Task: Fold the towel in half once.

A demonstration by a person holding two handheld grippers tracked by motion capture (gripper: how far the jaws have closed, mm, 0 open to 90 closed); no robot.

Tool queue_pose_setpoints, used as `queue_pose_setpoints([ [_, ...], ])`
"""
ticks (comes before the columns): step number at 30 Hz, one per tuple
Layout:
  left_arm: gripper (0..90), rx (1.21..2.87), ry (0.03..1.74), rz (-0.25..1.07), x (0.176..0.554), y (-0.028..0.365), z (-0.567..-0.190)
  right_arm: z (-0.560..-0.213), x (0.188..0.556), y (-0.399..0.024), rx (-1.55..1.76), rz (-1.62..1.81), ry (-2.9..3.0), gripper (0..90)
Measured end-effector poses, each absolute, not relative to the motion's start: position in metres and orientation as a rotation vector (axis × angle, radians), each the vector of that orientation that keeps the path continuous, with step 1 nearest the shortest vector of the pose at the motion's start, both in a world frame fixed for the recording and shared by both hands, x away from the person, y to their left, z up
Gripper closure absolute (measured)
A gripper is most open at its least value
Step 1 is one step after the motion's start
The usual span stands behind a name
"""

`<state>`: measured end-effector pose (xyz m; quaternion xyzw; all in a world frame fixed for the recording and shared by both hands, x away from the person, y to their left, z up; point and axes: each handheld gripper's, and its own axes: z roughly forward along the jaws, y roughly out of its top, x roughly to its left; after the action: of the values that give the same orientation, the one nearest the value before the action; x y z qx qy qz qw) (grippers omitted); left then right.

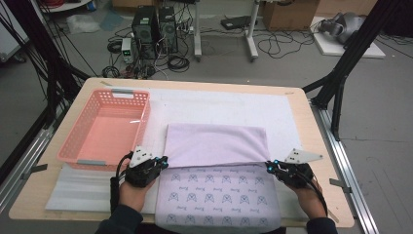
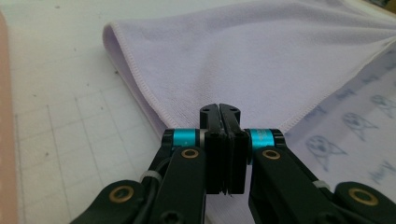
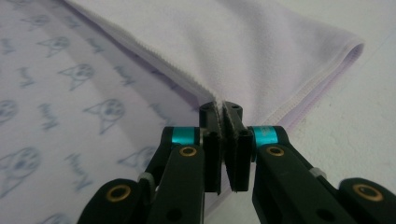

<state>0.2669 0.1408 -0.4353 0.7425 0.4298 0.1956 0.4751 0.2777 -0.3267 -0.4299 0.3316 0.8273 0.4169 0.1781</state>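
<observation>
That lilac towel [image 1: 216,146] lying half-folded mid-table beside the pink basket [image 1: 104,127] looks light, floppy and a bit slippery, so corners are the spot, and the left gripper [image 2: 219,109] and right gripper [image 3: 220,108] are both clamped on one.

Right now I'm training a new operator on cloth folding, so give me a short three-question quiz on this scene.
1. True or false: the left gripper and the right gripper each pinch a corner of the lilac towel.
2. Which side of the towel is the pink basket on in the high view: A left, B right, C behind?
3. Fill in: the towel's flat lower layer is printed with cat ____.

Key: 1 true; 2 A; 3 faces.
</observation>
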Motion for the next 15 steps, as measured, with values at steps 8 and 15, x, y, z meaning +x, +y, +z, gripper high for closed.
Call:
queue_pose_setpoints([
  [8, 88.4, 1.792, 1.021, 0.425, 0.23, 0.145, -0.432, -0.424, 0.232, -0.332, 0.901, 1.203, 2.321, 86.4],
  [15, 88.4, 1.786, 0.98, 0.397, 0.196, 0.151, -0.426, -0.421, 0.197, -0.334, 0.893, 1.218, 2.322, 86.3],
])
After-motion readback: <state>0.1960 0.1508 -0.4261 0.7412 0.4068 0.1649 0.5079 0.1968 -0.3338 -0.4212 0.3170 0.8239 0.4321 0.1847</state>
